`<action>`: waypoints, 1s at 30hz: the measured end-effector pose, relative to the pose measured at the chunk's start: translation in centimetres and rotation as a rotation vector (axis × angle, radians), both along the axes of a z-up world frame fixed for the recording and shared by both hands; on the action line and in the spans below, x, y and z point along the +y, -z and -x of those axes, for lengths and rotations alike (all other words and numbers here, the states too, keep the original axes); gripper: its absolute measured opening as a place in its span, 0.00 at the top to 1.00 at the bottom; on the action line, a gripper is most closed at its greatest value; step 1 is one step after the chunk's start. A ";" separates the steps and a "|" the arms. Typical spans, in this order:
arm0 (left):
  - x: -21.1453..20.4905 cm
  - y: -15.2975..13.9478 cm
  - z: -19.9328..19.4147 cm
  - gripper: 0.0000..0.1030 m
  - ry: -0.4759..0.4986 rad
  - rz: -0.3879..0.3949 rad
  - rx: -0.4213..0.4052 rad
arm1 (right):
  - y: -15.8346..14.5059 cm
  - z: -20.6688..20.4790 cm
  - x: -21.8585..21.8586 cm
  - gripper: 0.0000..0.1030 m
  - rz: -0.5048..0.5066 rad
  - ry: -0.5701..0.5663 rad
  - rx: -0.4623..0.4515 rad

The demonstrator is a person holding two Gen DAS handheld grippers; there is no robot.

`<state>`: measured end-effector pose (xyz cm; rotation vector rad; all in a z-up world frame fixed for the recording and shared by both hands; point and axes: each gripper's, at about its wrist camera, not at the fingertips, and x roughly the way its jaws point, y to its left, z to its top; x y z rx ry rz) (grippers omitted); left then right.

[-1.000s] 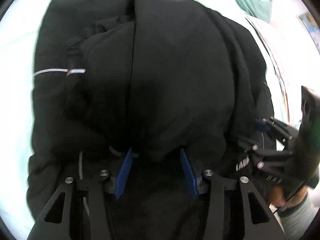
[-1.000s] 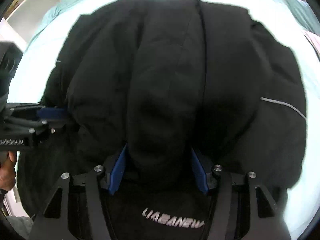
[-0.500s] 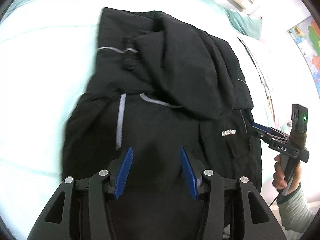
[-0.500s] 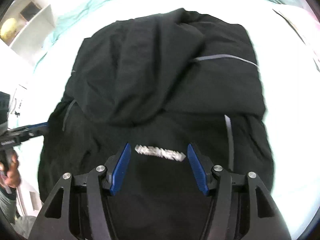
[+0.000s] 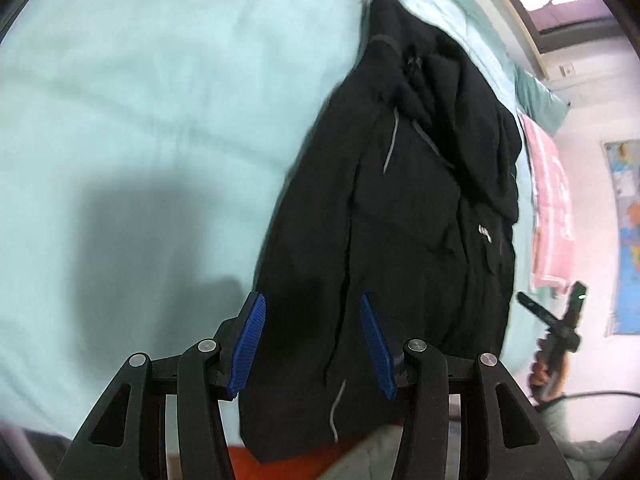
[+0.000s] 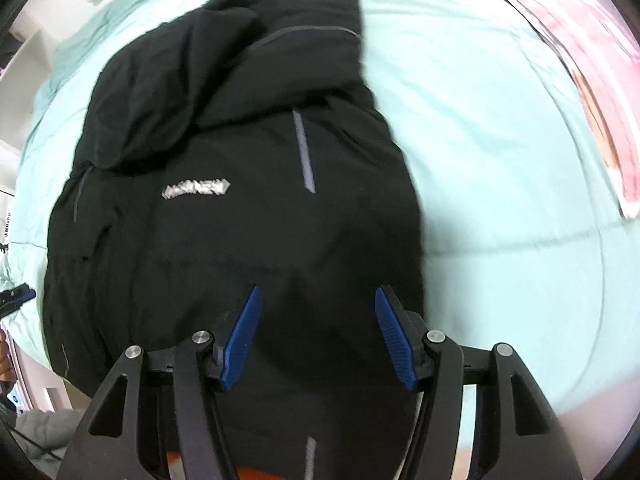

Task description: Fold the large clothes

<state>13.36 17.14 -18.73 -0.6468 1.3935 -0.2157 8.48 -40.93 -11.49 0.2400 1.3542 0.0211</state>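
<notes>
A black hooded jacket [image 6: 248, 184] lies on a pale mint bedsheet [image 6: 500, 160], and the fold looks partly done: the upper part, hood and all, is doubled down over the chest, so that a thick bunched flap sits above a small white chest logo [image 6: 197, 191] and a grey reflective stripe [image 6: 304, 152]. The body below that flap lies long and not yet folded; its lower hem hangs off the near edge of the bed. Judging by this, at least one more fold, bringing the hem up or the sides in, and some smoothing of the lumpy top layer remain. The left gripper [image 5: 312, 344] hovers above the jacket's left side with its blue pads [image 5: 248, 344] parted about halfway, nothing between them. The right gripper [image 6: 318, 336] hovers over the lower middle of the jacket, its blue pads [image 6: 394, 336] parted a little wider, also holding nothing; no cloth is pinched by either. In the left view the right gripper appears small at the right edge, held in a hand [image 5: 540, 376]. A pink cloth [image 5: 552, 208] lies along the far right side of the bed, well apart from the jacket, with a mint pillow [image 5: 536, 100] beyond it. A map poster [image 5: 628, 240] hangs on the wall. Nothing lies on the jacket; the puffy, slippery-looking bulk of the flap is the likely hindrance.
</notes>
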 end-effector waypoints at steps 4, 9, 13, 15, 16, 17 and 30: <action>0.0 2.1 1.3 0.51 -0.027 -0.013 0.059 | 0.7 1.4 -1.0 0.39 0.005 0.029 0.043; -1.1 4.2 1.3 0.51 -0.001 -0.018 0.087 | 1.2 3.6 -2.3 0.39 0.022 0.042 0.087; -1.5 4.5 0.8 0.51 0.007 0.035 0.079 | 1.2 5.0 -2.9 0.39 -0.002 0.062 0.098; -2.6 3.1 0.6 0.52 0.044 0.114 0.028 | 1.1 5.9 -3.0 0.39 -0.026 0.058 0.106; -3.2 2.0 0.6 0.52 0.071 0.163 -0.008 | 1.0 6.6 -3.2 0.39 -0.038 0.052 0.109; -3.8 0.9 0.6 0.51 0.096 0.226 -0.044 | 0.9 7.2 -3.3 0.39 -0.049 0.047 0.113; -7.0 3.2 0.5 0.49 0.193 0.154 0.082 | 6.0 10.4 -2.1 0.62 -0.245 0.066 0.204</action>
